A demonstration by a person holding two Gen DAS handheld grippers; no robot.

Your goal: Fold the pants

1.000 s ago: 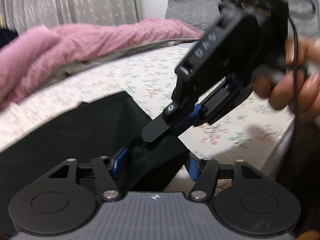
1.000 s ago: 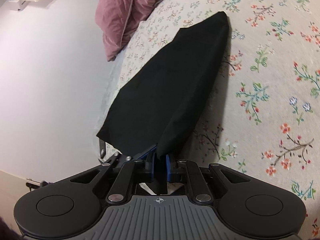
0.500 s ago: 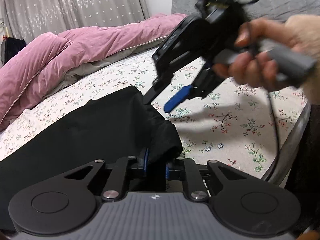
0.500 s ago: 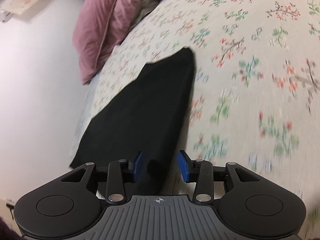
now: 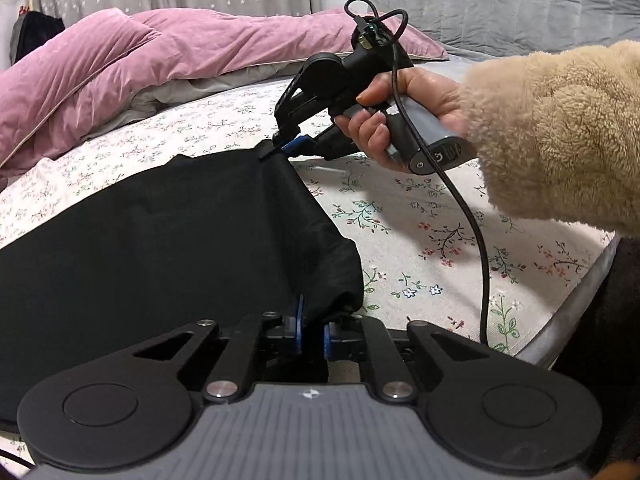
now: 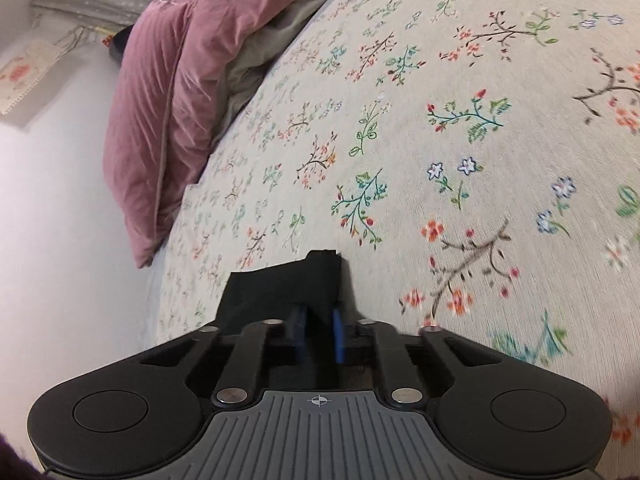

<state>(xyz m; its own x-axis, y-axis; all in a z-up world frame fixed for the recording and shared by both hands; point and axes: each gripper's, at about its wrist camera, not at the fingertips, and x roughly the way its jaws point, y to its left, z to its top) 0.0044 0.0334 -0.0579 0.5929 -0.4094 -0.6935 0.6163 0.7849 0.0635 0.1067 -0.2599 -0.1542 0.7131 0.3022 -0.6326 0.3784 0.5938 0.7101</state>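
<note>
Black pants (image 5: 160, 240) lie spread on the flowered bed sheet (image 5: 440, 240). My left gripper (image 5: 312, 334) is at their near right corner, its jaws closing with a bunched fold of the black cloth pressed between the blue pads. A hand in a fluffy tan sleeve (image 5: 560, 140) holds my right gripper (image 5: 278, 151) at the far right corner of the pants. In the right wrist view my right gripper (image 6: 319, 330) has its jaws closing on a small corner of the pants (image 6: 288, 284); the rest of the garment is hidden there.
A pink duvet (image 5: 140, 60) lies bunched along the far side of the bed, with a grey quilt (image 5: 500, 4) behind it. The right gripper's black cable (image 5: 476, 240) hangs over the sheet. The bed edge (image 5: 576, 320) runs at the right. Pale floor (image 6: 60, 240) shows beside the bed.
My right gripper let go of the near corner, swung away to the far corner of the pants and closed on it. My left gripper closed on the near corner.
</note>
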